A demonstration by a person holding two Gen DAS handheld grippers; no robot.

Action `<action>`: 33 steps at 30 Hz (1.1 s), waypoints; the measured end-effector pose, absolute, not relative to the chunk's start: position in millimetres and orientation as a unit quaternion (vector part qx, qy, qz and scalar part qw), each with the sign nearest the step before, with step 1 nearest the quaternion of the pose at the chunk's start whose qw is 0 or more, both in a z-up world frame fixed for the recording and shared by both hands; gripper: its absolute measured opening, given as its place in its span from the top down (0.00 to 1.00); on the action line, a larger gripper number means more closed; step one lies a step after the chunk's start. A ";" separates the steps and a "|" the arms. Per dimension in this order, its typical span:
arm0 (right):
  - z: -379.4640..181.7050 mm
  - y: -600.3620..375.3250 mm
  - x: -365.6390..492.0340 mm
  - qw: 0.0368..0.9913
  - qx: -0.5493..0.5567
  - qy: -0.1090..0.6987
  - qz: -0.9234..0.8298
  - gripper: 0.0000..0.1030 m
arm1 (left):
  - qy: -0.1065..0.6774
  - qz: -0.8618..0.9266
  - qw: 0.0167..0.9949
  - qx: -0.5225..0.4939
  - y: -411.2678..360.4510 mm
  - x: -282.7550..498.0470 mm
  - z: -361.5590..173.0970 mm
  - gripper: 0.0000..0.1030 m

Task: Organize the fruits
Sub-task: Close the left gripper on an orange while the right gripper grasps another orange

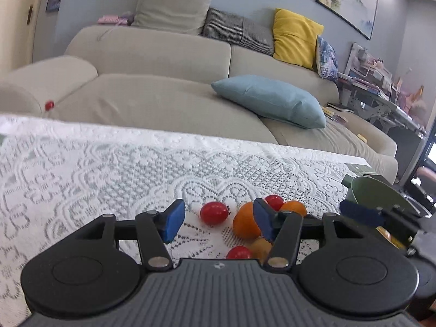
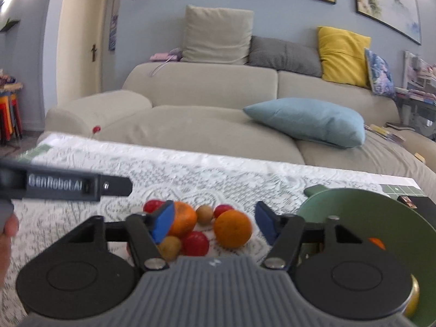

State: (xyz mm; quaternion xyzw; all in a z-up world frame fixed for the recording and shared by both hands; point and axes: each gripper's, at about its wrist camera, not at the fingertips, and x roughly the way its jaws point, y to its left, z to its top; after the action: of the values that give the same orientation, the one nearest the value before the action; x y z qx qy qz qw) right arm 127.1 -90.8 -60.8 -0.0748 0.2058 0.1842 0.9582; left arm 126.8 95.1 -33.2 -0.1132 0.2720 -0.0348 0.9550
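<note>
On the lace tablecloth (image 2: 245, 174), round red, orange and tan fruits (image 2: 233, 229) lie clustered.

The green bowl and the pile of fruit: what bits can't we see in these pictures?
- Green bowl: right wrist view, most of its inside sits behind the right gripper; only an orange bit peeks out.
- Brown fruit: left wrist view, half hidden by the left gripper.
- Red thing on the sofa: left wrist view, too small to name.
</note>
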 end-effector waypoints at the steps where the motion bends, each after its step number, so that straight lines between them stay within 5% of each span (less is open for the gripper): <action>1: -62.9 -89.9 127.9 0.957 -0.079 0.208 0.185 0.51 | 0.275 -0.038 0.954 -0.116 96.0 127.6 -34.7 0.40; 11: -74.6 -81.8 138.6 0.956 -0.107 0.213 0.171 0.62 | 0.301 -0.097 0.943 -0.102 74.7 146.6 -45.6 0.48; 33: -79.9 -88.4 150.2 0.952 -0.151 0.213 0.162 0.65 | 0.328 -0.113 0.935 -0.071 59.5 174.1 -61.0 0.51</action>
State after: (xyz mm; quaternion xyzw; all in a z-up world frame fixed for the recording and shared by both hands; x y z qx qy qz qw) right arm 150.2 -88.4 -79.9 -0.1512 0.2132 0.1620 0.9515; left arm 174.1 59.5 -61.0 -0.0711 0.3278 -0.1133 0.9352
